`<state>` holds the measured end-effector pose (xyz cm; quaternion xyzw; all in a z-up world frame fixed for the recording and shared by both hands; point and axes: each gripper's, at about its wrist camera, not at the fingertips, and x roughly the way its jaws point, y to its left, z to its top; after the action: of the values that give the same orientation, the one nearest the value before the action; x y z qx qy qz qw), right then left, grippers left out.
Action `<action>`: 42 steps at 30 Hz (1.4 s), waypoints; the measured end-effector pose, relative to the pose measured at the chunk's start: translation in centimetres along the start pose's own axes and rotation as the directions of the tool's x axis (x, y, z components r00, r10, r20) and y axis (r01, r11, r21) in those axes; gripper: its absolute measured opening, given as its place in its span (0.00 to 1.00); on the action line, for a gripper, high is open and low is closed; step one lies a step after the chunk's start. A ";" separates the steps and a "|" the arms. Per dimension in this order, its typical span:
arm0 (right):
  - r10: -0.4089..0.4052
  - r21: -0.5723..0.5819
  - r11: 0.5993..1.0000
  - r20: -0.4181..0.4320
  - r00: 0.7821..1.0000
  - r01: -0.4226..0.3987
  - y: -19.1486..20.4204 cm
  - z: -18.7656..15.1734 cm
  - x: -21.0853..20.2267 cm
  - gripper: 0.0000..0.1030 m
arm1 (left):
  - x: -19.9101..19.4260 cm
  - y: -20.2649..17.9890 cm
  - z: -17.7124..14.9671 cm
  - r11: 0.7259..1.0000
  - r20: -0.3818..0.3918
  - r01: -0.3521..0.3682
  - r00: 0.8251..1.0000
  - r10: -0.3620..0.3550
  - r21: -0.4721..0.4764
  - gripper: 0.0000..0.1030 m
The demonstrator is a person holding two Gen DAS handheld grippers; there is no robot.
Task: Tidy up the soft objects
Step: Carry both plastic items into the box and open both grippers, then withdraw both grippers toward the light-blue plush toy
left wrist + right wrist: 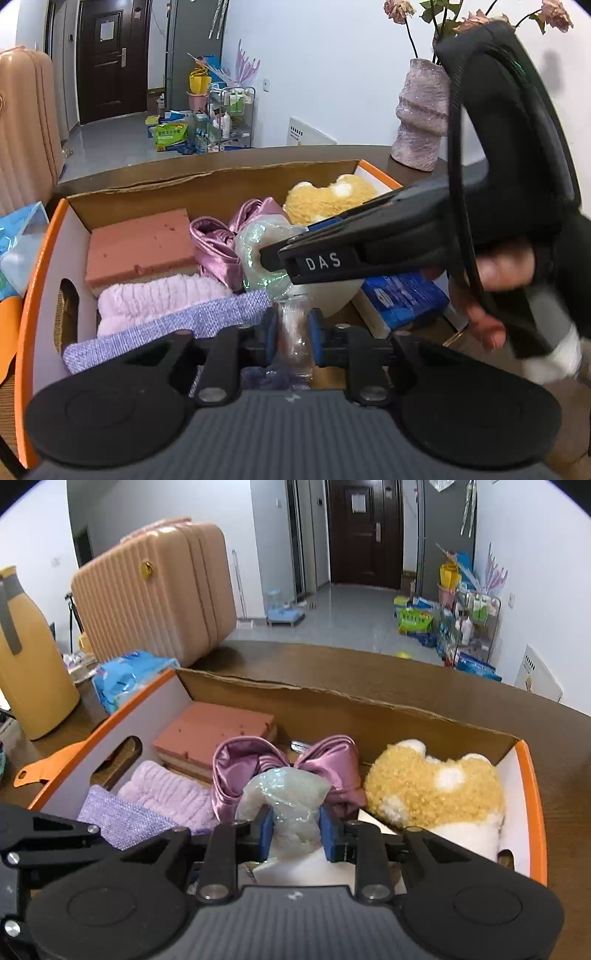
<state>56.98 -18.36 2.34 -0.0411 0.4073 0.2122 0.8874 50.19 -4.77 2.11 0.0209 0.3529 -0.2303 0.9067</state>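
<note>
An orange-rimmed cardboard box (40, 251) (532, 794) holds a pink sponge (140, 243) (218, 731), a fluffy pink cloth (159, 295), a purple knitted cloth (166, 325), a satin bow (243, 768) and a yellow plush toy (432, 786). A translucent, shimmering bag (258, 240) (291, 801) hangs over the box's middle. My right gripper (295, 830) (266, 258) is shut on its upper part. My left gripper (293, 328) is shut on a clear lower fold (293, 343) of the same bag. A hand (495, 273) holds the right tool.
A blue packet (402, 295) lies by the box's right end. On the brown table (369, 668) stand a pink suitcase (155, 590), a yellow bottle (33, 672), a blue tissue pack (125, 675) and a vase (421, 114). Behind it lies a cluttered floor.
</note>
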 end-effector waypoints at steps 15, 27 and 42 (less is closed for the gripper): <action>0.062 0.003 0.998 0.018 0.998 -0.062 -0.1 1.1 -6.4 0.61 | -6.6 0.2 0.6 0.999 0.101 -0.047 0.994 0.047 -0.009 0.54; -0.053 0.008 0.999 0.173 0.983 0.053 -0.7 -2.6 -21.8 0.62 | -18.8 0.1 -0.9 0.981 0.219 -0.189 0.956 0.193 -0.042 0.62; -0.054 0.012 0.999 0.371 0.927 0.053 6.6 -22.1 -26.6 0.68 | -25.5 -4.9 -18.2 0.973 0.290 -0.157 0.936 0.200 -0.167 0.73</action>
<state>23.28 -26.89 7.98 -0.0105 0.2314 0.1914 0.9538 20.19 4.76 5.63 -0.0471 0.2206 -0.1217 0.9666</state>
